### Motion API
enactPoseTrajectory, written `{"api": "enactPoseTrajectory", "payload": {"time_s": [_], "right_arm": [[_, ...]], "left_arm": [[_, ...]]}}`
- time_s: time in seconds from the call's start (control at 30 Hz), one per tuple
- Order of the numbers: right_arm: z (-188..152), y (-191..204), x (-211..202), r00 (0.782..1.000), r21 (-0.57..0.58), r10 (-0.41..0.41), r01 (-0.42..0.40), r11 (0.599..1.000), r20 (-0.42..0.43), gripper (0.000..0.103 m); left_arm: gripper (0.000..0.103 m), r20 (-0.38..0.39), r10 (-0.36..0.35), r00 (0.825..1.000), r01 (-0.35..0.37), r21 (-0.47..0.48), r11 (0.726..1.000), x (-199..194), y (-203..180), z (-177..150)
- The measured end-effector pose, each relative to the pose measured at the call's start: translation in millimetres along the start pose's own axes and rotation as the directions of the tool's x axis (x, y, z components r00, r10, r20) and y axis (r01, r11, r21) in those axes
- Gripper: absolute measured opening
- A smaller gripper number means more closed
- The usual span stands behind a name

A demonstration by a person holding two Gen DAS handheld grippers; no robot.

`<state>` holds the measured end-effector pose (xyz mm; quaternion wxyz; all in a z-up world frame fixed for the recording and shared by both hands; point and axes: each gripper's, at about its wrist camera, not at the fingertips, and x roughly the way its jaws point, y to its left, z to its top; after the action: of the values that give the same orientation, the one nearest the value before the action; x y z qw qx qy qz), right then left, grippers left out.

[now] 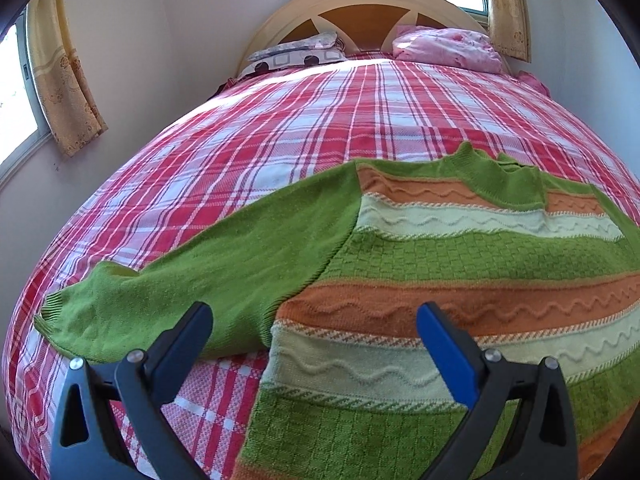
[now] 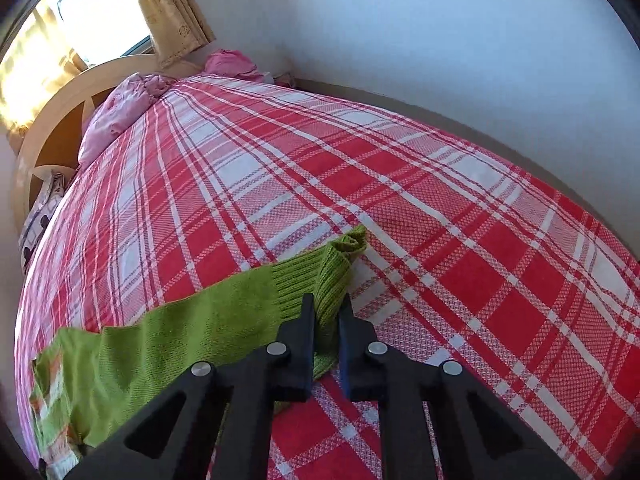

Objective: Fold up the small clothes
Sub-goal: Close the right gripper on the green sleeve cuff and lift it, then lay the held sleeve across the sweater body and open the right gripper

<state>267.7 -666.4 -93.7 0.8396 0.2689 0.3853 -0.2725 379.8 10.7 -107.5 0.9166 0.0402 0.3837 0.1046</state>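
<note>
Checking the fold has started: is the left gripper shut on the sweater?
No, the left gripper stands wide open above the striped sweater, pinching no fabric.

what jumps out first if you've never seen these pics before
A green, orange and cream striped sweater lies spread flat at the near end of a bed with a red plaid bedspread. The right gripper is shut on the ribbed cuff of one green sleeve, while the left gripper hangs open above the sweater's other side.

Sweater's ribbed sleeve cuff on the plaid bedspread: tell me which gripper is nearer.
Right. The right gripper is shut on the sleeve cuff; the left gripper hangs open over the sweater body.
</note>
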Motion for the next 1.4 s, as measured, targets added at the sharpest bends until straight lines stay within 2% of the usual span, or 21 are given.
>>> {"api": "enactPoseTrajectory", "payload": {"time_s": [0.17,0.3,0.47,0.67,0.83,1.03,1.23,1.4], "right_arm": [[3.6,27.8,-30.8,0.997,-0.045,0.047,-0.044,0.998,0.060,0.009],[9.1,71.2,-66.9,0.988,-0.137,0.101,-0.085,0.987,0.120,0.009],[10.0,138.2,-110.7,0.968,-0.271,0.185,-0.136,0.953,0.167,0.008],[-3.0,216.0,-144.1,0.947,-0.397,0.280,-0.197,0.896,0.161,0.008],[-21.4,281.7,-171.7,0.921,-0.488,0.360,-0.247,0.837,0.151,0.008],[-47.8,355.6,-201.7,0.888,-0.594,0.442,-0.288,0.752,0.129,0.008],[-90.6,429.9,-221.8,0.858,-0.690,0.508,-0.322,0.649,0.076,0.008],[-139.4,480.2,-218.3,0.834,-0.737,0.552,-0.378,0.560,-0.008,0.008]], "left_arm": [[0.103,0.022,-0.007,1.000,0.007,-0.016,1.000,-10.5,13.9,2.5],[0.103,0.040,-0.002,0.999,0.003,-0.036,0.999,-18.4,28.0,2.2],[0.103,0.043,0.005,0.999,-0.003,-0.049,0.999,-20.2,43.8,-1.7],[0.103,0.060,0.026,0.998,-0.021,-0.071,0.997,-21.9,64.5,-7.2],[0.103,0.080,0.058,0.995,-0.051,-0.081,0.995,-21.8,82.9,-12.7],[0.103,0.064,0.063,0.996,-0.056,-0.107,0.993,-13.5,103.9,-20.7],[0.103,0.060,0.060,0.996,-0.052,-0.133,0.990,-9.0,118.7,-28.2],[0.103,0.049,0.033,0.998,-0.026,-0.146,0.989,-4.8,126.0,-35.2]]}}
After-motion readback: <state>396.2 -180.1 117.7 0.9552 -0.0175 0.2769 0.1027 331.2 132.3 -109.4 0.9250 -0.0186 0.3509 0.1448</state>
